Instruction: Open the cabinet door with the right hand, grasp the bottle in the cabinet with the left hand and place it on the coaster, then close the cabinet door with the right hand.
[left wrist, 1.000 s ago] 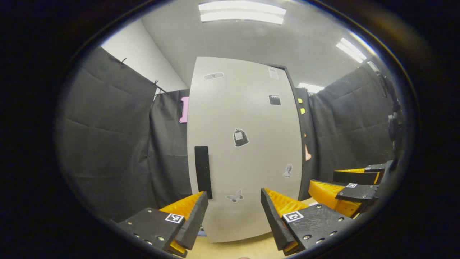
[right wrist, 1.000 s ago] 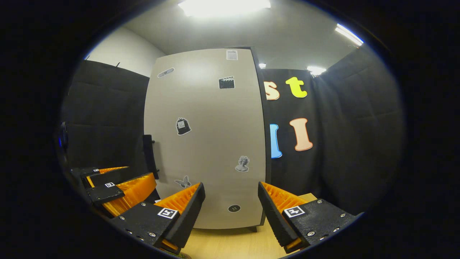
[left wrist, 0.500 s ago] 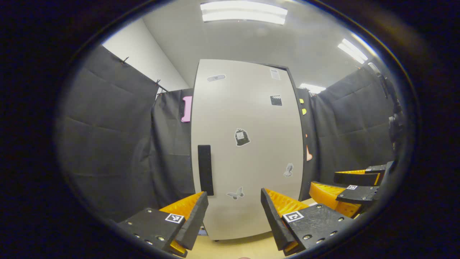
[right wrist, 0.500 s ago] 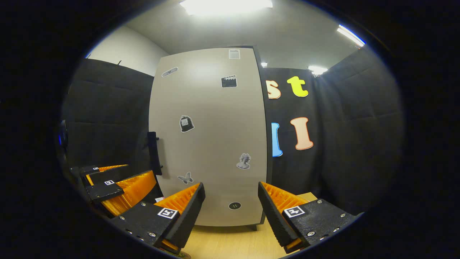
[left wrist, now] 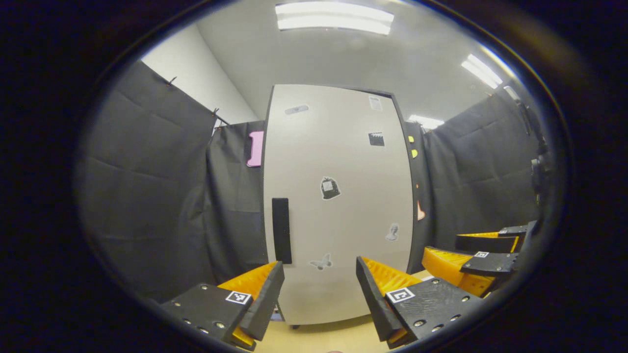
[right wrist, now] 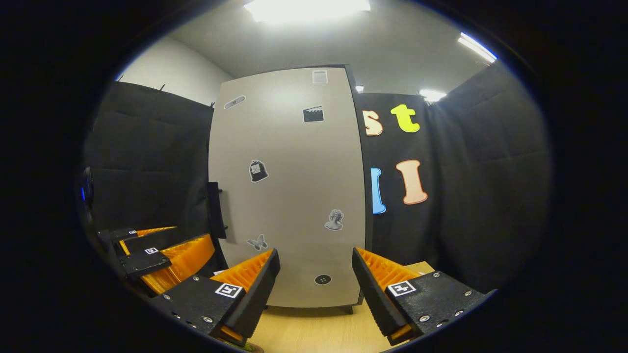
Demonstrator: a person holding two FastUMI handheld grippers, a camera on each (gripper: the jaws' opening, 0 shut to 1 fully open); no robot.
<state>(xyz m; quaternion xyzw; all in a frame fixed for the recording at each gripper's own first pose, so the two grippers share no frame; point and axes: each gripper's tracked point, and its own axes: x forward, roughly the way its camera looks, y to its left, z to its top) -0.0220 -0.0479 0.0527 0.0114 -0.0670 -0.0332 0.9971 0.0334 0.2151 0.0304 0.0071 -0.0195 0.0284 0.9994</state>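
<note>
A tall pale cabinet (left wrist: 338, 206) stands ahead on a light wooden table, its door (right wrist: 289, 196) closed and dotted with small stickers. A black vertical handle (left wrist: 281, 230) sits on the door's left edge; the right gripper view has the handle (right wrist: 215, 210) side-on. My left gripper (left wrist: 319, 289) is open a short way in front of the door, nothing between its fingers. My right gripper (right wrist: 314, 279) is open too, facing the door's lower half, and the right gripper (left wrist: 471, 257) also appears at the right of the left gripper view. The left gripper (right wrist: 162, 255) lies left of the right one. The closed door hides the bottle.
The wooden table (right wrist: 314, 331) runs under both grippers up to the cabinet's foot. Black cloth walls (left wrist: 157, 196) close in the booth on both sides of the cabinet. Ceiling lights glow overhead.
Both views have drawn back slightly from the cabinet, which looks a little smaller and sits more to the right in the right gripper view. Both grippers stay open.
</note>
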